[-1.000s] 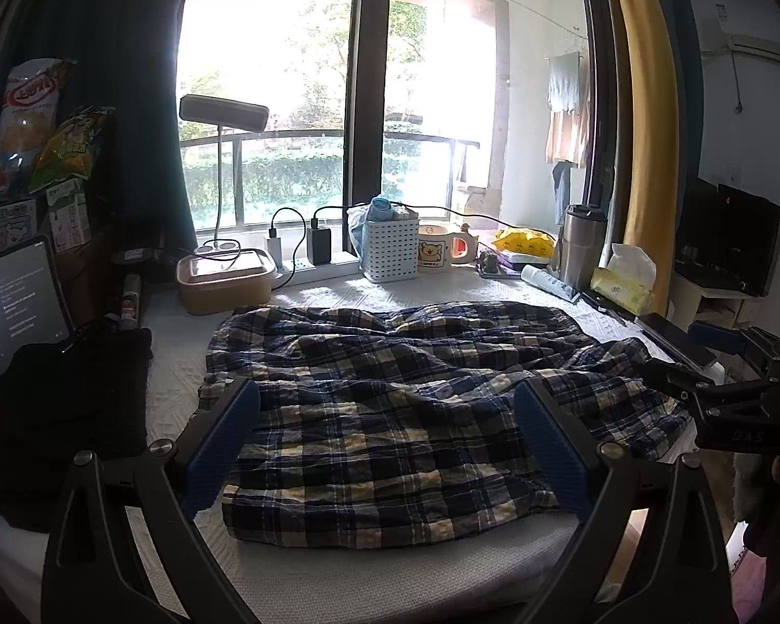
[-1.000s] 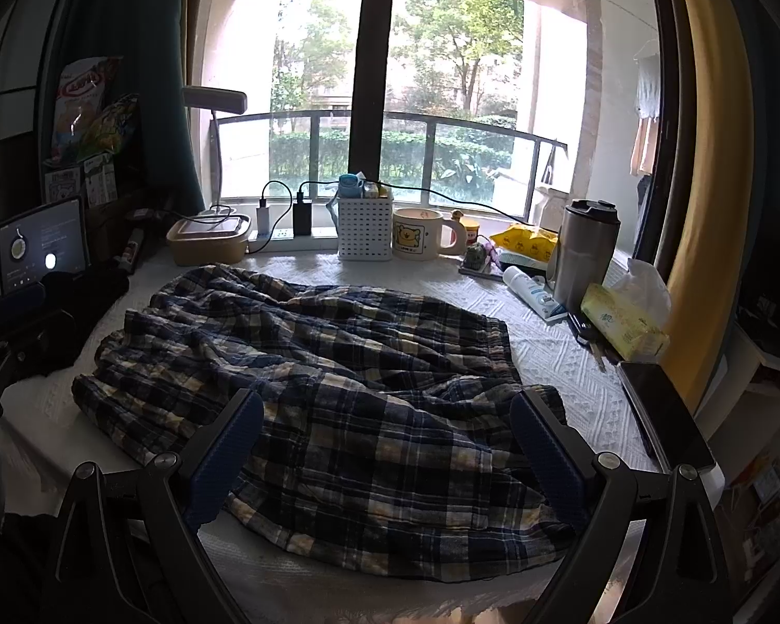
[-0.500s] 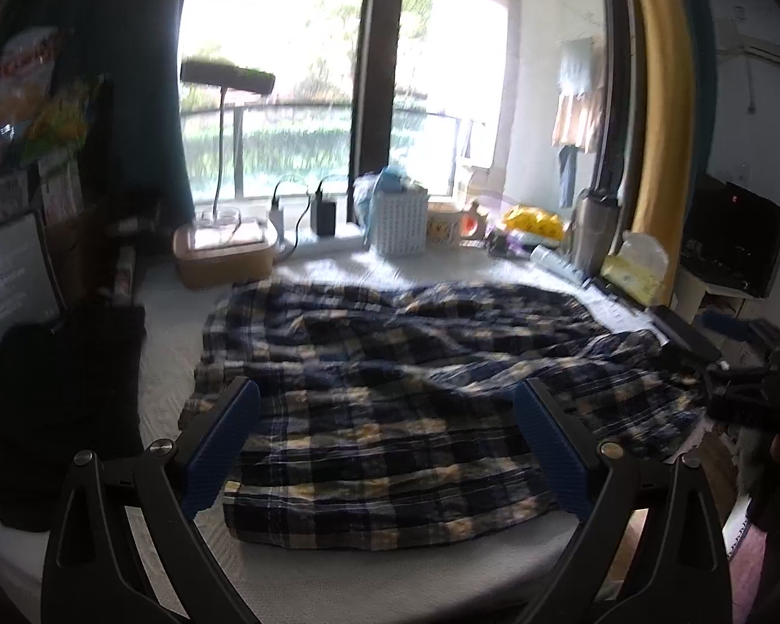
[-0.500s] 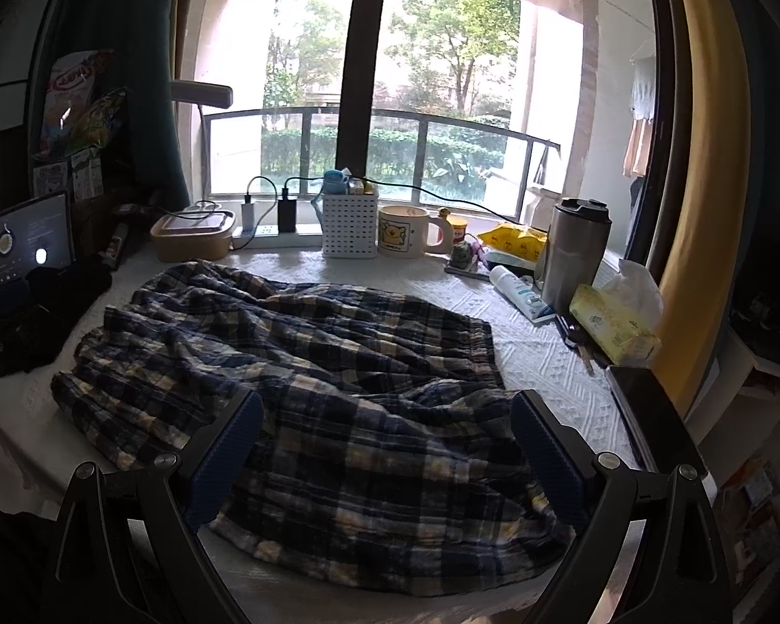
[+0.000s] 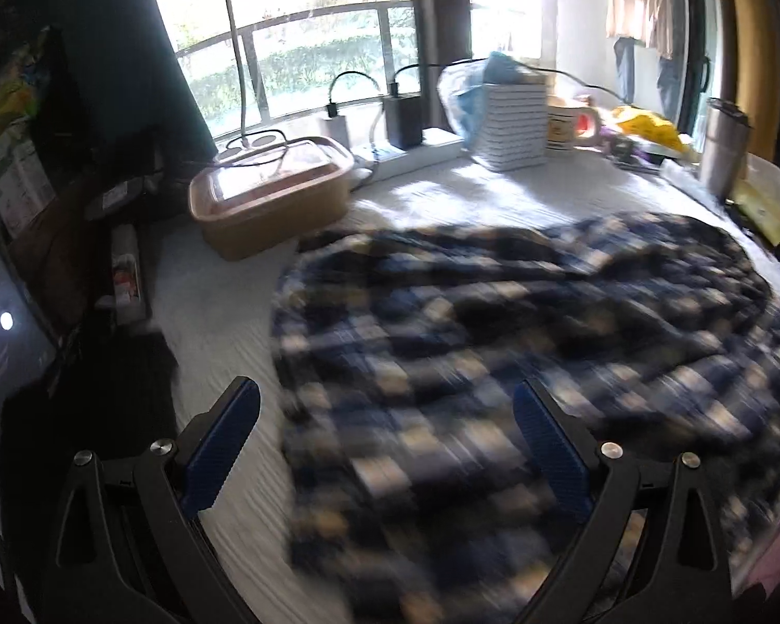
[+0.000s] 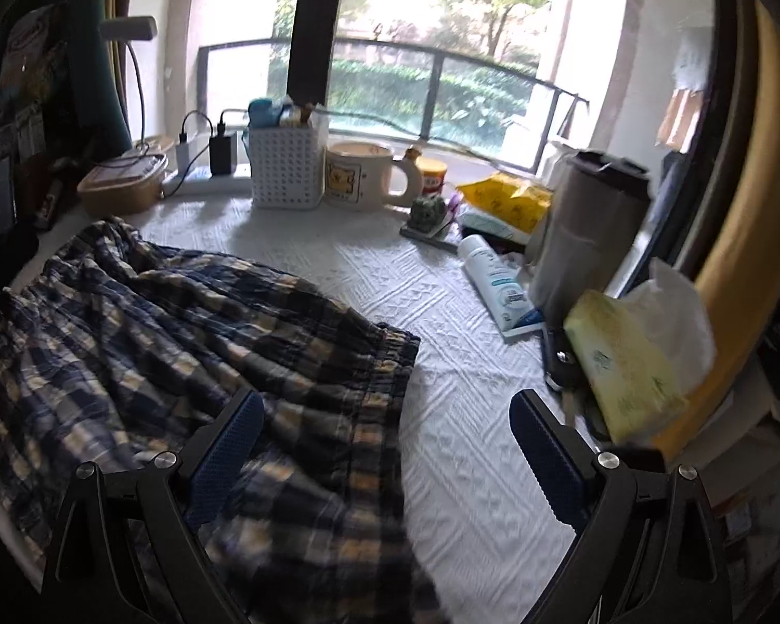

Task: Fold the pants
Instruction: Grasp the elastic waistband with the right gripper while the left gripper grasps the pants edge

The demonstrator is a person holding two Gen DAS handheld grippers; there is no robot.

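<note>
Looking down my left claw [image 5: 385, 434], I see its jaws spread wide over the near left edge of the plaid pants [image 5: 520, 364], gripping nothing. My right claw [image 6: 387, 439] is wide too, its jaws closing slightly, straddling the waistband edge with no pad pressing cloth. The pants [image 6: 182, 343] lie rumpled and spread across the white textured table cover [image 6: 442, 312]. Farther back sit a tube [image 6: 494, 281], a tissue pack [image 6: 624, 364], a tumbler [image 6: 587, 229], a mug [image 6: 359, 174], a white basket [image 6: 285, 166] and a lidded box [image 5: 273, 192] by the window.
</note>
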